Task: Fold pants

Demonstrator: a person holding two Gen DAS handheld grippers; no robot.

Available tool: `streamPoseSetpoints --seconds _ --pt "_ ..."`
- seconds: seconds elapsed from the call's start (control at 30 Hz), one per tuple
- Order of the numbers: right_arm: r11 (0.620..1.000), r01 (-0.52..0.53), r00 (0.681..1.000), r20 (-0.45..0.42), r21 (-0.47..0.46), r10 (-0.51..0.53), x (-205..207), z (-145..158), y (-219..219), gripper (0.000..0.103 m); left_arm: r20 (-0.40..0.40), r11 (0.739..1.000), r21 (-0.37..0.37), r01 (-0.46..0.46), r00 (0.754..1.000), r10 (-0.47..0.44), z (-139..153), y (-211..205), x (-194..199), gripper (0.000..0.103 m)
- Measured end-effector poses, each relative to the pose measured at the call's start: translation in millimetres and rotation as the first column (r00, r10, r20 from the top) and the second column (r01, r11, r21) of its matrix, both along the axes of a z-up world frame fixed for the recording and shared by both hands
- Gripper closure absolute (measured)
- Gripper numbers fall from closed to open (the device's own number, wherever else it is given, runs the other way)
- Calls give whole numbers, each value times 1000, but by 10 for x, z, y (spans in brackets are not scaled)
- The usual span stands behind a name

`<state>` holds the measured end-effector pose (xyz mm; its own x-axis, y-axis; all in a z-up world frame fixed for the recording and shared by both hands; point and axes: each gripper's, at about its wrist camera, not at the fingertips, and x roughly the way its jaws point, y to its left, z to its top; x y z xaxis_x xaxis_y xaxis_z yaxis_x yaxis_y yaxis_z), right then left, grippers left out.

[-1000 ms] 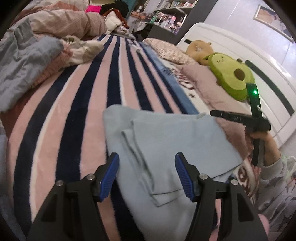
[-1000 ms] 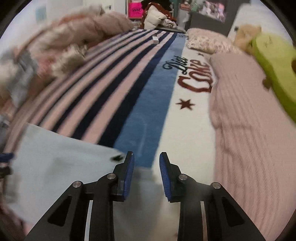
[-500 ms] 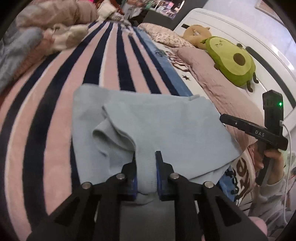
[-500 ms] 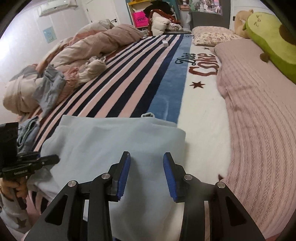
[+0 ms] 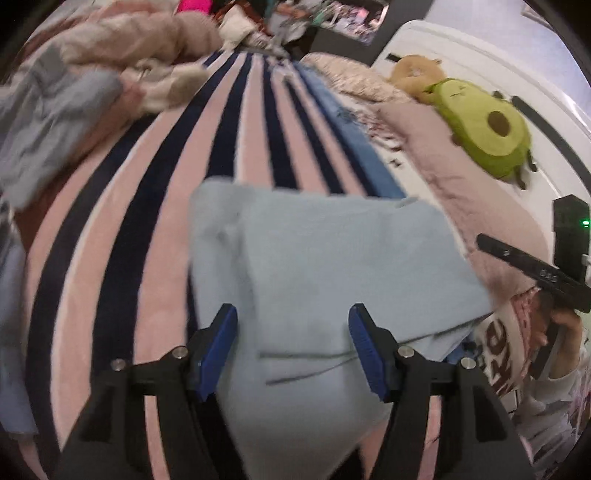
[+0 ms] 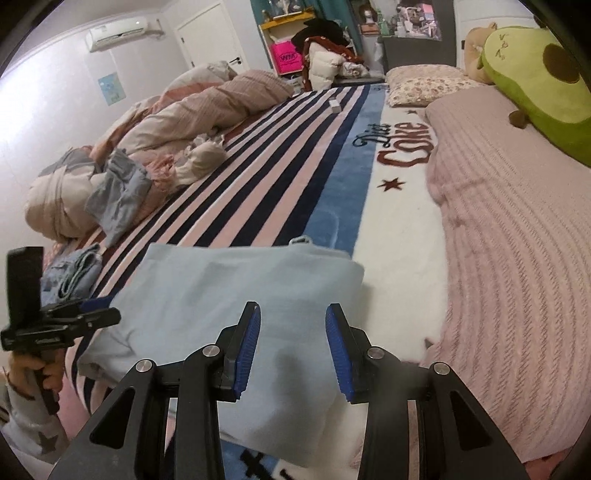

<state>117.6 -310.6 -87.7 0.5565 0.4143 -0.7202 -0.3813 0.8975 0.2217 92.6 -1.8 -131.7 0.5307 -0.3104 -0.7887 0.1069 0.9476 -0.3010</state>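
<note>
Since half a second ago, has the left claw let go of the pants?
Yes. The left claw is opening, its pads clear of the light-blue pants, which lie flat on the striped blanket.

Bedroom: white walls (image 6: pixel 48 122), air conditioner (image 6: pixel 120 34) far left, white door (image 6: pixel 207 37), cluttered shelf (image 6: pixel 291 22), striped bed (image 6: pixel 258 158).

The pale blue pants (image 5: pixel 332 266) lay folded into a flat, soft rectangle on the striped bed blanket (image 5: pixel 255 147), layered edges showing near the front.
</note>
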Motion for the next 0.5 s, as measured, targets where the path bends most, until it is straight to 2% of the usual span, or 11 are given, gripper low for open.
streamPoseSetpoints --seconds 0.17,0.2,0.23,0.3,0.4,0.5 --pt "1000 -14 1000 -14 11 14 30 -64 54 71 -4 1000 0 3 1000 -3 -91 -35 -34 47" --pt "1000 -13 1000 -15 15 13 35 -66 56 71 3 1000 -6 17 1000 -17 -89 -80 -21 62" --pt "1000 -12 1000 -13 19 13 37 -66 54 71 3 1000 -7 30 1000 -30 -92 -121 0 69" --pt "1000 -11 1000 -12 24 12 34 -62 44 71 17 999 13 43 999 -44 -69 -196 38 95" --pt "1000 -13 1000 -7 29 13 4 -39 19 71 85 998 -10 68 994 -67 128 -286 21 96" --pt "999 -4 1000 12 33 4 -36 29 -47 71 174 990 -19 138 976 -132 474 -496 12 96"
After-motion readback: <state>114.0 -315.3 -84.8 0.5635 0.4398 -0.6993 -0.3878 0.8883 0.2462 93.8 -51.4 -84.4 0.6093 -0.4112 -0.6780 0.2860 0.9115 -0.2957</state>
